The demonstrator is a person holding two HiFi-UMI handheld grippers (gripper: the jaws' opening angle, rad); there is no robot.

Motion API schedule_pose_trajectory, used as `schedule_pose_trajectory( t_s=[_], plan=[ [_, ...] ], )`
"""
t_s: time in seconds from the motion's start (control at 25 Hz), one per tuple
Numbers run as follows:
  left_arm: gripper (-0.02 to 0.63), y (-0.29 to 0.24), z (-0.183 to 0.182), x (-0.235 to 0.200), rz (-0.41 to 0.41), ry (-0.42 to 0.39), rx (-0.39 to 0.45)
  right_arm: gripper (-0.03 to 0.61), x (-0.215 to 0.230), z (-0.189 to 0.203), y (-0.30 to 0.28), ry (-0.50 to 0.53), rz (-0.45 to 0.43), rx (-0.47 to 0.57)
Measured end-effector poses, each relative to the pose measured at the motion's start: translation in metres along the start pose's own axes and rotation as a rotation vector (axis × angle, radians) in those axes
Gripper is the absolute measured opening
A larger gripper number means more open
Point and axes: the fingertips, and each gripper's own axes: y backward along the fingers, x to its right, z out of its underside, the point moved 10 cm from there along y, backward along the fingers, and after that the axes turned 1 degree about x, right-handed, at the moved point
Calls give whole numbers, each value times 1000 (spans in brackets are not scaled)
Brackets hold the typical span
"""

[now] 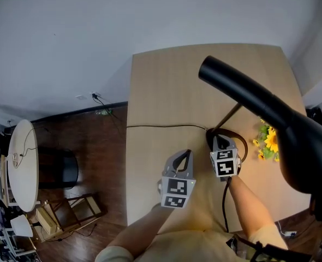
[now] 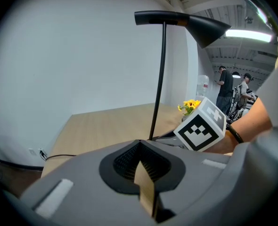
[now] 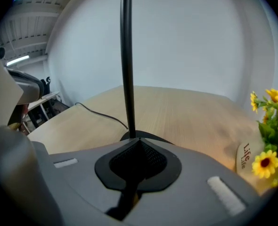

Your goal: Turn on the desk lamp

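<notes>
Squarely over the round base of the black desk lamp [image 1: 248, 94], right of centre on the wooden table [image 1: 166, 91], the right gripper [image 1: 220, 141] hangs with jaws together, empty. A thin stem carries the lamp's cone shade. Just left, the left gripper [image 1: 188, 153] is likewise closed on nothing.

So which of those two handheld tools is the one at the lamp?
The right tool: its tips sit over the round black lamp base, by the thin stem. The left tool is off to the side, over bare wooden tabletop.
</notes>
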Motion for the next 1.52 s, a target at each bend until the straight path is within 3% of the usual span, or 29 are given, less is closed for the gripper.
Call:
schedule_pose_trajectory(
  t_s=[0.16, 0.48, 1.04, 1.52],
  plan=[
    [-2, 3, 0, 4, 7, 3, 7, 0, 2, 1, 0, -23, -14, 7],
    [-2, 13, -10, 7, 18, 7, 54, -2, -2, -10, 32, -64, 23, 125],
    [-2, 64, -23, 13, 35, 22, 157, -2, -38, -32, 135, -66, 38, 305],
    [-2, 138, -30, 23, 69, 17, 276, -2, -80, -25, 226, -77, 33, 419]
  ],
)
